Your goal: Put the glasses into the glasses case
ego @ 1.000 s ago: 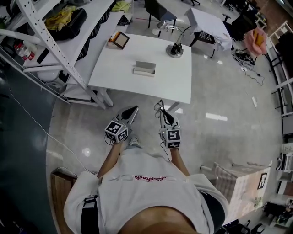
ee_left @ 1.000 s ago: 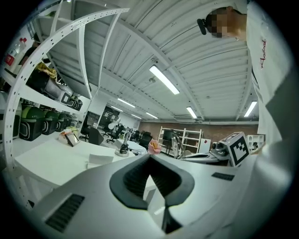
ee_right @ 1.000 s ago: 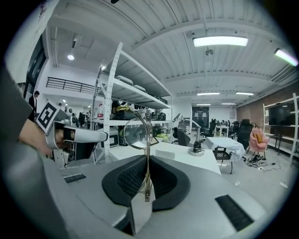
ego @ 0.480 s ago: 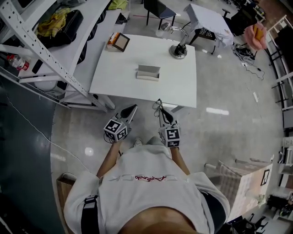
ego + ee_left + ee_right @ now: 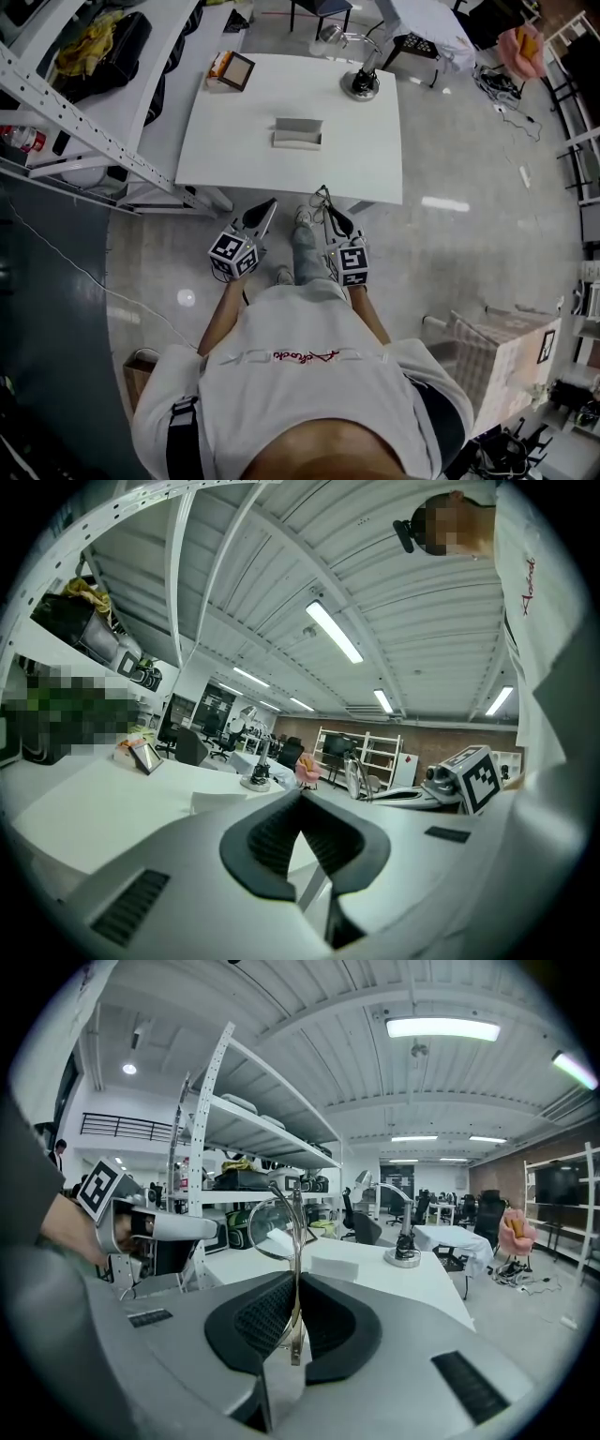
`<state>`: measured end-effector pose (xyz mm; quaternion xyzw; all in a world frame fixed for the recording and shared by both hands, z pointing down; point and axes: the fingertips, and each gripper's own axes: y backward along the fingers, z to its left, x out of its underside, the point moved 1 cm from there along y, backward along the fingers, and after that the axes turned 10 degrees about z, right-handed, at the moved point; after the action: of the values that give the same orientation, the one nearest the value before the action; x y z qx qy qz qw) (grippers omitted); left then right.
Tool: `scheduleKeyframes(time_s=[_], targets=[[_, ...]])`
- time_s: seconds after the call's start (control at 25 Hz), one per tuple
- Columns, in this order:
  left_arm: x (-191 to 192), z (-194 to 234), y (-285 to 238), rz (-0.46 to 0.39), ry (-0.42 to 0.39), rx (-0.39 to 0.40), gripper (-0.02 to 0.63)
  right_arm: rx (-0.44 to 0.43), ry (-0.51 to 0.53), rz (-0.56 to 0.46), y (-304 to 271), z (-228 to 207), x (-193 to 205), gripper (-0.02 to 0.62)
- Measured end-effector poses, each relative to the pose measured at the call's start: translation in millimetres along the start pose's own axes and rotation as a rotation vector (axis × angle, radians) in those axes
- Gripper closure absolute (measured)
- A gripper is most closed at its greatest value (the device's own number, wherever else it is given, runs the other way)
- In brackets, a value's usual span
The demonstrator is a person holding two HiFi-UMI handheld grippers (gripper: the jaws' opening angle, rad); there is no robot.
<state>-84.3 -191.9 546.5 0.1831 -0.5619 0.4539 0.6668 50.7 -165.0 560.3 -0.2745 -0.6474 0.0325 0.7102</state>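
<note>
glasses case (image 5: 298, 133) on table (image 5: 230, 127) | glasses (image 5: 275, 1227) in R gripper (image 5: 298, 1281) jaws

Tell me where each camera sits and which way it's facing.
Head view: on the person's head, looking steeply down at the white table, glasses case, their shirt, the left gripper and right gripper.
Left gripper view: on the left gripper, facing along its closed, empty jaws across the table; shirt and right gripper show at right.
Right gripper view: on the right gripper, facing along jaws clamped on the glasses toward the table; the left gripper shows at left.
Shared: both gripper views show the desk lamp and glasses case.
</note>
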Motion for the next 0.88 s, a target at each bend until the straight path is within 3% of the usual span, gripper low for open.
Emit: scheduleKeyframes(time_s=[0.88], targets=[[-58, 126, -99, 0.028, 0.041, -0.048, 0.597, -0.097, -0.002, 0.086, -160, -56, -33, 0.569]])
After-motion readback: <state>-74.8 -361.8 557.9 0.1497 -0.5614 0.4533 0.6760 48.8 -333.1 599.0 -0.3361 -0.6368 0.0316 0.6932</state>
